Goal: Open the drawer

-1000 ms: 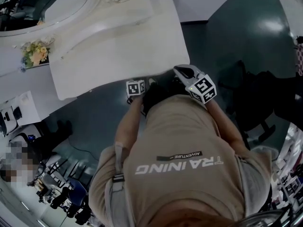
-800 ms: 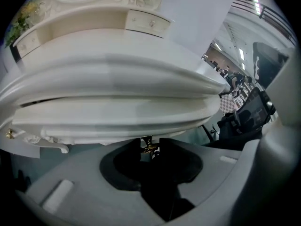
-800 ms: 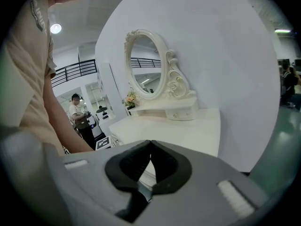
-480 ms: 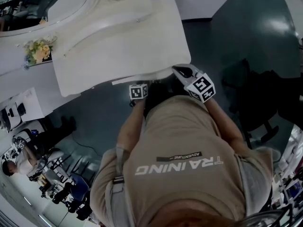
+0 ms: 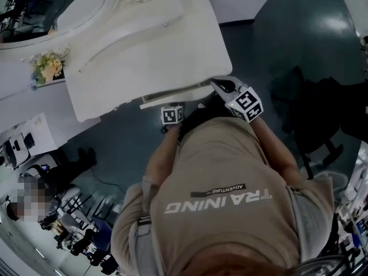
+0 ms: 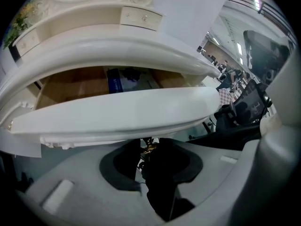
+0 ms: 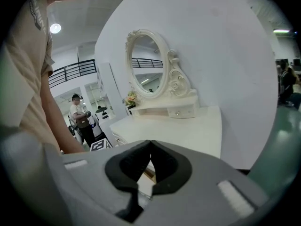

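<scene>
Plainly, the drawer (image 6: 117,112) stands part-way out from under the curved edge of the white worktop (image 6: 108,51); its long white front runs across the left gripper view, and behind it the wooden bottom shows, with a blue packet (image 6: 115,81) lying near the middle.

The left claw (image 6: 149,149) is just under the drawer front, clenched on a small brass handle (image 6: 150,144) that shows between its dark pads; in the head view its marker cube (image 5: 171,115) sits just below the pulled-out drawer front (image 5: 175,95), over the dark floor (image 5: 126,137).

The right claw (image 7: 150,147) is closed, its pads meeting at the tips with nothing between them; it hangs above the near corner of the worktop (image 7: 183,128), apart from the drawer, and its own cube (image 5: 248,105) shows to the right of the left one.

At the back of the worktop stands an oval mirror (image 7: 146,65) in a carved white frame, above a raised shelf with small drawers (image 6: 141,17); a bunch of pale flowers (image 5: 46,66) stands at the left end.

A person (image 7: 80,117) stands well back in the room, in the right gripper view; the wearer's beige shirt (image 5: 224,183) fills the lower half of the head view.
</scene>
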`<state>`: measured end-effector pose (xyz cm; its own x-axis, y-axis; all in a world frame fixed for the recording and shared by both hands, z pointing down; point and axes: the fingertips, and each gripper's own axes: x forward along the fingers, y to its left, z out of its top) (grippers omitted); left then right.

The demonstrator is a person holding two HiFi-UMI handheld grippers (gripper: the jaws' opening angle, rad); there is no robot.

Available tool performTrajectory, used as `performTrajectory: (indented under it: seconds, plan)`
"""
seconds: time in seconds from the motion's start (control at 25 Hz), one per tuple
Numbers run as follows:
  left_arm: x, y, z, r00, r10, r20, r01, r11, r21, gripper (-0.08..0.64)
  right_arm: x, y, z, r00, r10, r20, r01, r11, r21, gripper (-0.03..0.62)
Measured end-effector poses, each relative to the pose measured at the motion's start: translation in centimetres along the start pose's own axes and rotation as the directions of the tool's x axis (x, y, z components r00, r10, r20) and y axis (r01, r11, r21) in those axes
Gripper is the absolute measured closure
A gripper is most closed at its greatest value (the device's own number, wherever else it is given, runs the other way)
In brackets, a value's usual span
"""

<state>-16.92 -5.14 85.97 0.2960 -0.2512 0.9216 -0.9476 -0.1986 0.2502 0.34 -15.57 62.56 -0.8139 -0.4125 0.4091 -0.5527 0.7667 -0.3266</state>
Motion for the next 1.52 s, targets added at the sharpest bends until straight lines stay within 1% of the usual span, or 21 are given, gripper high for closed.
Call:
performTrajectory:
  seconds: [0.12,0.24,0.36,0.44,0.56,0.72,0.8,0.88,1.0,1.08,1.16,1.32,1.44,1.52]
  plan:
    - [-0.4,-0.1,-0.2,0.999,-0.023,0.023,0.023,1.000,0.013,0.428,-0.3,1.8,-0.2,1.000,-0.018,-0.021,0.018,1.000,-0.021,0.589]
    - [-1.2,-0.1,-1.5,0.999,-0.045,0.016,0.045,0.999,0.025,0.428,-1.1,4.5,-0.5,0.998,-0.039,-0.048,0.038,0.999,-0.029,0.589]
    - [-1.8,-0.1,-2.6,0.996,-0.081,0.023,0.080,0.996,0.030,0.428,-1.8,6.1,-0.8,0.994,-0.085,-0.070,0.082,0.995,-0.054,0.590]
    - [-2.1,0.1,-3.1,0.994,-0.100,0.038,0.099,0.994,0.044,0.428,-2.0,7.0,-0.7,0.991,-0.114,-0.068,0.109,0.992,-0.063,0.589]
    - [-2.8,0.4,-4.1,0.991,-0.116,0.060,0.112,0.992,0.060,0.428,-2.4,8.6,-1.1,0.987,-0.148,-0.064,0.145,0.988,-0.046,0.589]
    - [-2.8,0.0,-4.8,0.987,-0.138,0.084,0.135,0.990,0.046,0.428,-4.0,10.1,-2.7,0.979,-0.195,-0.063,0.194,0.981,-0.019,0.589]
    - [-2.7,-0.2,-5.0,0.985,-0.142,0.094,0.139,0.989,0.040,0.430,-4.8,10.7,-3.8,0.976,-0.204,-0.073,0.204,0.979,-0.010,0.589]
    - [-2.8,-0.4,-5.4,0.986,-0.141,0.090,0.138,0.990,0.035,0.429,-5.3,11.5,-4.6,0.975,-0.204,-0.090,0.203,0.979,-0.017,0.589]
    - [-3.3,-0.8,-5.8,0.988,-0.132,0.085,0.130,0.991,0.037,0.430,-5.3,12.4,-5.0,0.972,-0.199,-0.122,0.189,0.978,-0.088,0.589]
    - [-3.3,-1.0,-6.6,0.989,-0.127,0.072,0.124,0.991,0.045,0.430,-5.1,12.8,-4.9,0.976,-0.177,-0.125,0.163,0.980,-0.113,0.589]
    - [-3.4,-1.2,-7.4,0.991,-0.124,0.052,0.122,0.991,0.051,0.430,-4.7,12.9,-4.3,0.984,-0.146,-0.106,0.134,0.985,-0.111,0.589]
    - [-4.5,-2.0,-8.1,0.992,-0.117,0.044,0.115,0.993,0.030,0.430,-4.4,13.0,-3.4,0.992,-0.093,-0.082,0.082,0.988,-0.129,0.589]
    - [-3.8,-1.9,-8.9,0.996,-0.086,0.035,0.085,0.996,0.022,0.430,-5.0,12.2,-3.6,0.994,-0.074,-0.080,0.062,0.988,-0.142,0.589]
    - [-3.8,-2.4,-9.3,0.997,-0.068,0.025,0.068,0.998,0.010,0.428,-6.0,11.5,-4.2,0.994,-0.067,-0.089,0.055,0.991,-0.125,0.589]
